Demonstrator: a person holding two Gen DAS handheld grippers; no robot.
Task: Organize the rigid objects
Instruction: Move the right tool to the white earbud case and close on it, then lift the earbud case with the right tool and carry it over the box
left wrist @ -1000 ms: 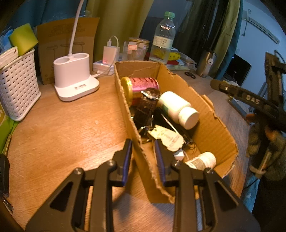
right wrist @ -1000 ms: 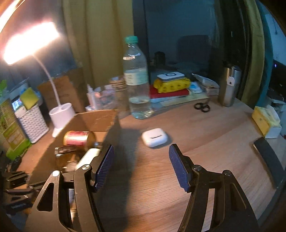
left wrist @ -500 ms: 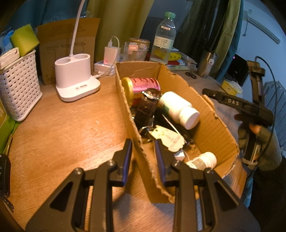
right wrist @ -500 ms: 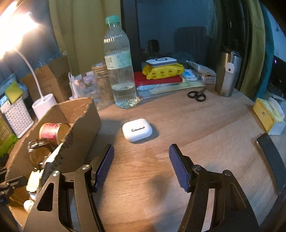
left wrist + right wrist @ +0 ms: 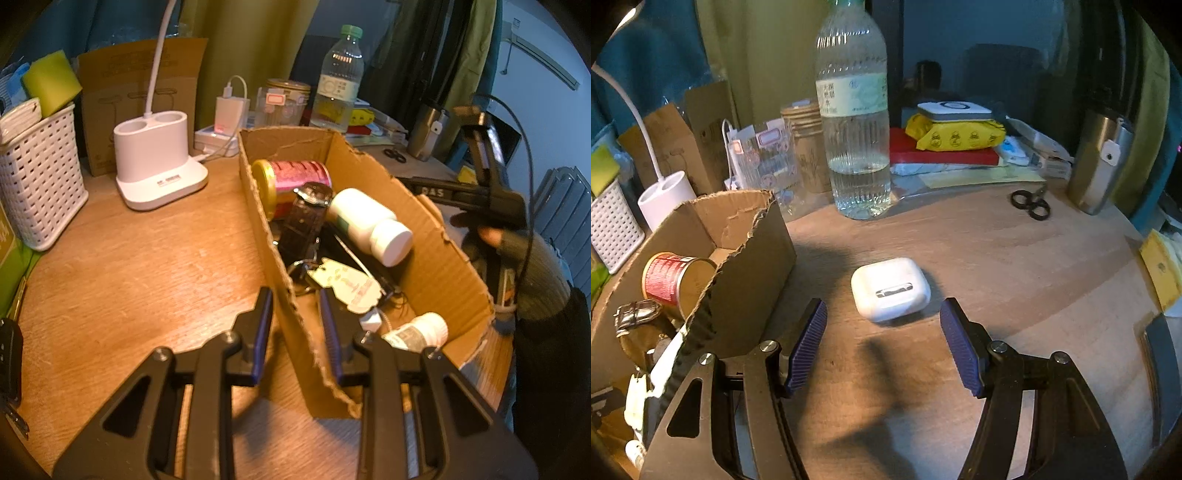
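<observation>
black skeletal fingers (image 5: 809, 343) with ribbed blue pads and silver screws; grey fingerless glove (image 5: 517, 247), dark sleeve (image 5: 550, 354)

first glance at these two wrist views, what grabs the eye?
The white earbud case lying alone on the wooden table, just ahead of the open right gripper. Then the torn cardboard box crammed with a pink can and white pill bottle, its near wall pinched by the left gripper.

Both wrist cams angled down, close over desk, sharing cardboard box (image 5: 436, 258)
</observation>
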